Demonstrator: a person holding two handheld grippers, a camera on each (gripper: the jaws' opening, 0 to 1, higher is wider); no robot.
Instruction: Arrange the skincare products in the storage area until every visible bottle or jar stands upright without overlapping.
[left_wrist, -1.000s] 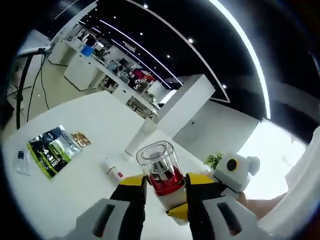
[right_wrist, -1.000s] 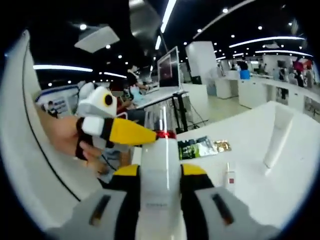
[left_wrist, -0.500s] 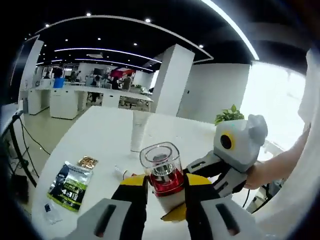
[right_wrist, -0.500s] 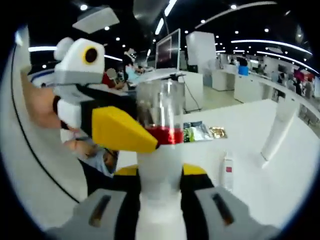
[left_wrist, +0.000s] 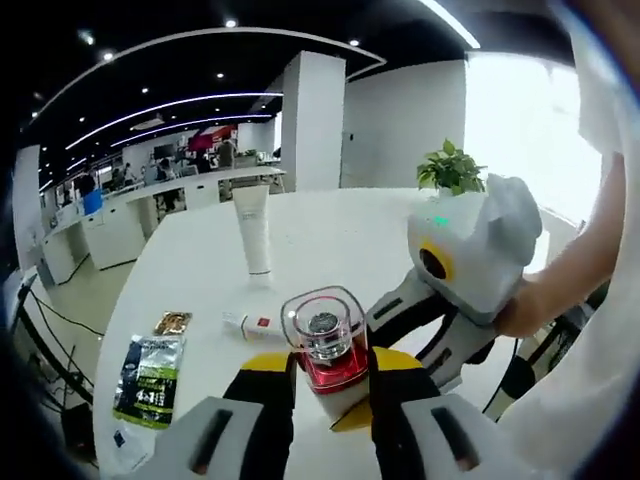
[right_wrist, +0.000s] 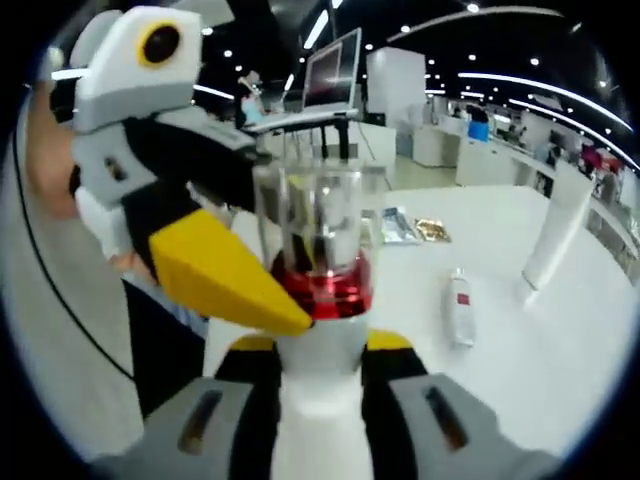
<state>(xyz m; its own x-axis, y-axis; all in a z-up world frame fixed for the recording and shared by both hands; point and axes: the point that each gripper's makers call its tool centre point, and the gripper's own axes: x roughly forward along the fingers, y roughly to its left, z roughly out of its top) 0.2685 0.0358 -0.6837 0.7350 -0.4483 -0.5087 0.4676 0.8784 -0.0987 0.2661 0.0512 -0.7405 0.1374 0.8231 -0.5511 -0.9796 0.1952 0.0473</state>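
Left gripper view, white bottle (left_wrist: 328, 375), red band, clear cap, both grippers' fingers (left_wrist: 268, 385) clamping it.

White table (left_wrist: 330, 225): upright tube (left_wrist: 254, 232), lying bottle (left_wrist: 252, 325), packets (left_wrist: 147, 372).

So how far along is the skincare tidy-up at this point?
Done: the white tube stands upright on the table. In hand: the red-collared bottle with a clear cap, clamped by the left gripper at its collar and by the right gripper at its white body, held off the table. Left: set it down upright and stand up the small bottle lying flat.
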